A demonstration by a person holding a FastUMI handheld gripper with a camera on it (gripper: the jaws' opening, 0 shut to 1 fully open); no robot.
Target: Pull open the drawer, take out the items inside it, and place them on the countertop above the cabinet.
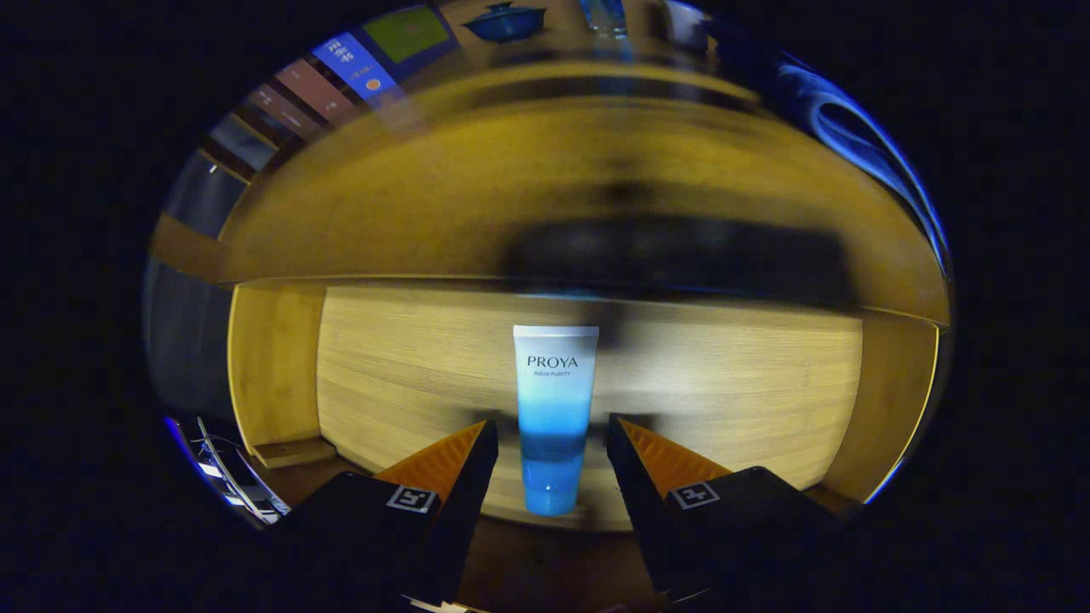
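Observation:
The wooden drawer (724, 392) stands pulled open below me, with its pale floor and side walls in sight. A cosmetic tube (553, 383), white at its far end and fading to blue at the cap near me, lies lengthwise on the drawer floor. My gripper (552, 423) is open and straddles the tube's lower half, one finger on each side with a small gap to each. Neither finger presses on it.
Beyond the drawer lies the blurred yellow-wood cabinet top (477, 170), crossed by a dark shadow. At its far side sit a blue lidded pot (507, 21) and a row of books (341, 72). A blue hose-like loop (851, 136) hangs at the far right.

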